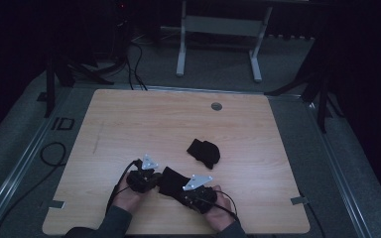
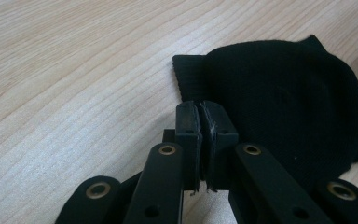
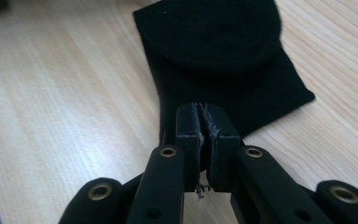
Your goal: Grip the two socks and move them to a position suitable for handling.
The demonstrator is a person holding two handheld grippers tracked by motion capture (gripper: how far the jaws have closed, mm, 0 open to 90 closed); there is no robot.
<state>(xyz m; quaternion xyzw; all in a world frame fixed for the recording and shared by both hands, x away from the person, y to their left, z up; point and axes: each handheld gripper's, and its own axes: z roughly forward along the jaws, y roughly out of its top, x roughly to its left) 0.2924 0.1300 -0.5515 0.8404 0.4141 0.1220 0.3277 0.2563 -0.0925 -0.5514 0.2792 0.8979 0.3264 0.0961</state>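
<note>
A black sock (image 1: 171, 179) lies flat on the wooden table (image 1: 129, 129) near its front edge, between my two grippers. My left gripper (image 1: 157, 180) is at the sock's left end. In the left gripper view its jaws (image 2: 204, 114) stand pressed together on the near edge of the sock (image 2: 279, 107). My right gripper (image 1: 186, 191) is at the sock's right end. In the right gripper view its jaws (image 3: 204, 116) are closed on the edge of the sock (image 3: 223, 51), which stretches away from them, with a rounded fold at its far end.
A second black sock (image 1: 203, 152), bunched up, lies a little farther back and to the right of the first. A round grommet (image 1: 216, 106) sits near the table's far edge. Cables (image 1: 54, 153) run along the floor at the left.
</note>
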